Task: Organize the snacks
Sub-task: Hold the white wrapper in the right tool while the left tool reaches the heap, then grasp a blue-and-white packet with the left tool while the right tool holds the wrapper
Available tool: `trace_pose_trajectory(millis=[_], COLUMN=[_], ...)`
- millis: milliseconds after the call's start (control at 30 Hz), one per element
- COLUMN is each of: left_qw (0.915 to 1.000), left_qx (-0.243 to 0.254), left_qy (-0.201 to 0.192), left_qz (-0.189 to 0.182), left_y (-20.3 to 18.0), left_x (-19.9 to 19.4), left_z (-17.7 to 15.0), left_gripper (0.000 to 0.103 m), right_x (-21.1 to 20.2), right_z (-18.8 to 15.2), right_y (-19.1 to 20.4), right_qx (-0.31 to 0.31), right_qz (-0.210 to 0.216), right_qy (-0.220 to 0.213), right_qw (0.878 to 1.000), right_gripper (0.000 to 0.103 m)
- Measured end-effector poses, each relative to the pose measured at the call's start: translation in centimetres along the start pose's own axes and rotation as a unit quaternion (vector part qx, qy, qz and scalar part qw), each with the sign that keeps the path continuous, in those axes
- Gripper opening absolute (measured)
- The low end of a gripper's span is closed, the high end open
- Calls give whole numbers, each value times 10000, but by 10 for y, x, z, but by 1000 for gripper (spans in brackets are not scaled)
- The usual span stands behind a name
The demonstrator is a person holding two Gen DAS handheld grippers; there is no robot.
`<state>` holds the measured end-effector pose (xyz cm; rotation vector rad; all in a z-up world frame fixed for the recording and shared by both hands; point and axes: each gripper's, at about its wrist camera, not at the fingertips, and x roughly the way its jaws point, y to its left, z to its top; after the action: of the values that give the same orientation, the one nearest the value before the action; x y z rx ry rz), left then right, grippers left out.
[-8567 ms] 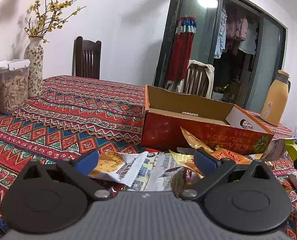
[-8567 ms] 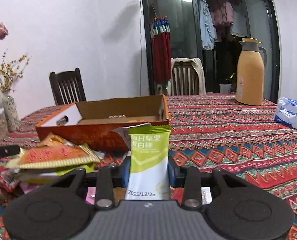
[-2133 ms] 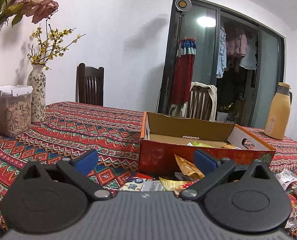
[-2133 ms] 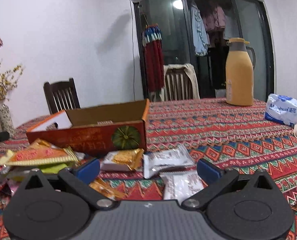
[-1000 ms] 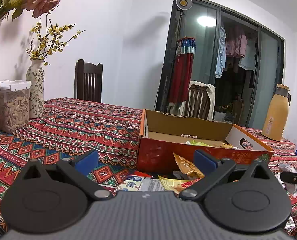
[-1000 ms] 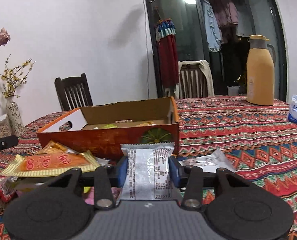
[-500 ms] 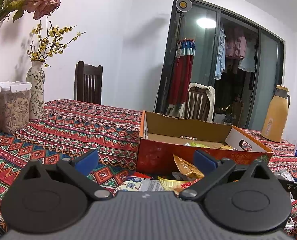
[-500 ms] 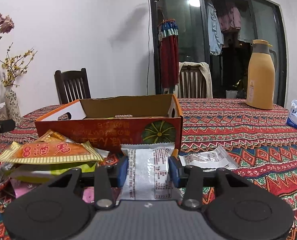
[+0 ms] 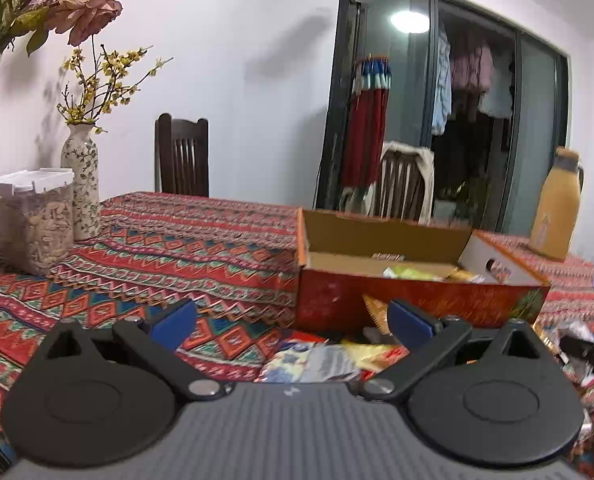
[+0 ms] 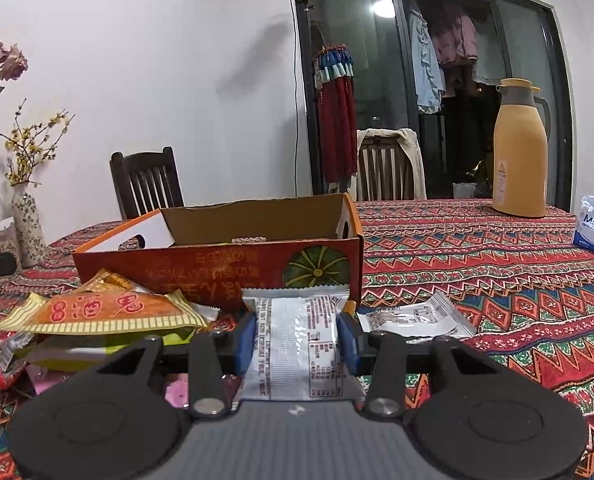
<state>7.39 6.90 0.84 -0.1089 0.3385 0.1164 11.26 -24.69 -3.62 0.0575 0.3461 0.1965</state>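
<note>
Counter (image 10: 477, 264): I see a big counter with a red patterned cloth. The box sits on it.
Box (image 10: 225, 276): this is my landmark, an open orange cardboard box. A few snacks already lie inside it (image 9: 413, 272), so I think part of the job is done.
Snack pile (image 10: 109, 312): many packets lie in front of the box, on its left side as my right camera sees it. An orange packet with red letters is on top. These are not put away yet.
Loose silver packet (image 10: 413, 318): it lies flat on the counter, in front of the box's right corner. It is left to do too.
Right claw (image 10: 297, 338): it is squeezing a silver-white packet (image 10: 297, 344), held up just in front of the box. I think this one goes into the box next.
Left claw (image 9: 291, 322): it is wide and holds nothing. It hangs over the packets in front of the box.
</note>
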Motion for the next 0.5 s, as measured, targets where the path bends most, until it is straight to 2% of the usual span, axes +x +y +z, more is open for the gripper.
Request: trace_pose_trajectory(millis=[133, 267, 500], left_qw=[9989, 9945, 9887], left_qx=[219, 512, 647], left_qy=[387, 914, 1339], left_qz=[114, 57, -176], left_y=[4, 5, 2], left_x=[7, 18, 35], left_z=[-2, -9, -15], left_gripper=[103, 103, 103], right_x=[0, -1, -1], right_z=[0, 0, -1], right_y=[0, 0, 0], right_qx=[9, 8, 6], right_qz=[8, 10, 4], right_qy=[-21, -34, -32], right_qw=[10000, 10000, 10000], right_gripper=[42, 42, 42])
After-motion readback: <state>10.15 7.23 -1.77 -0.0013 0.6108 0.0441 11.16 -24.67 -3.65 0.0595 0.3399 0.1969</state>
